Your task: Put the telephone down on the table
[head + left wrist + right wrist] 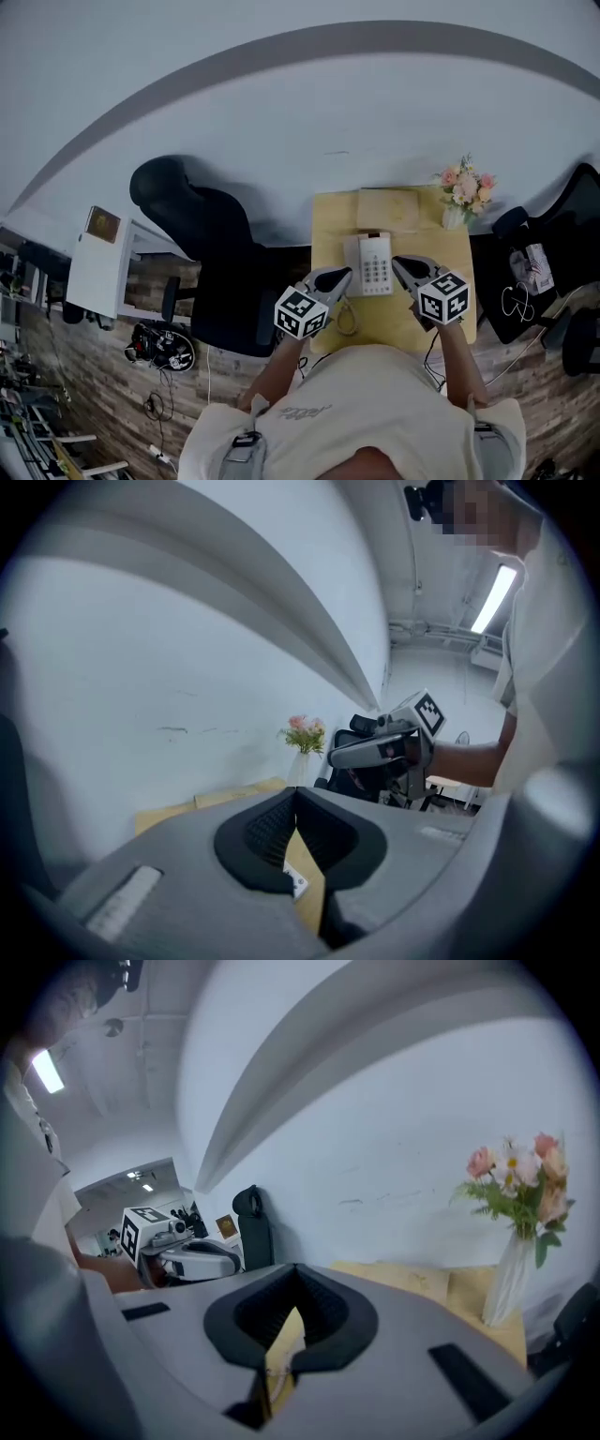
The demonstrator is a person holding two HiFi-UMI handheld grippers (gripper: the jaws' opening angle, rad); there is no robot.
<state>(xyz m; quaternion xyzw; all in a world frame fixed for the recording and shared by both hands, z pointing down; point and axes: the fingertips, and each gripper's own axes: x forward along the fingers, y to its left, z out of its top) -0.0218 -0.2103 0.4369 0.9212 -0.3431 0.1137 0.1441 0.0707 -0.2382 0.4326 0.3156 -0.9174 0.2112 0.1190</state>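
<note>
The white telephone [373,263] lies flat in the middle of the small wooden table [450,272], keypad up, with its cord [348,319] curling toward the near edge. In the head view my left gripper [346,275] hovers just left of the phone and my right gripper [397,263] just right of it. Both are raised above the tabletop with jaws together and nothing between them. The left gripper view shows the left gripper's [295,799] black pads meeting; the right gripper [375,747] hangs beyond. In the right gripper view its own jaws [295,1277] are likewise shut and empty.
A vase of pink flowers [464,190] stands at the table's far right corner, beside a flat tan package [387,208] at the back edge. A black office chair [202,225] and a white cabinet [98,267] stand to the left, and more dark chairs [553,234] to the right.
</note>
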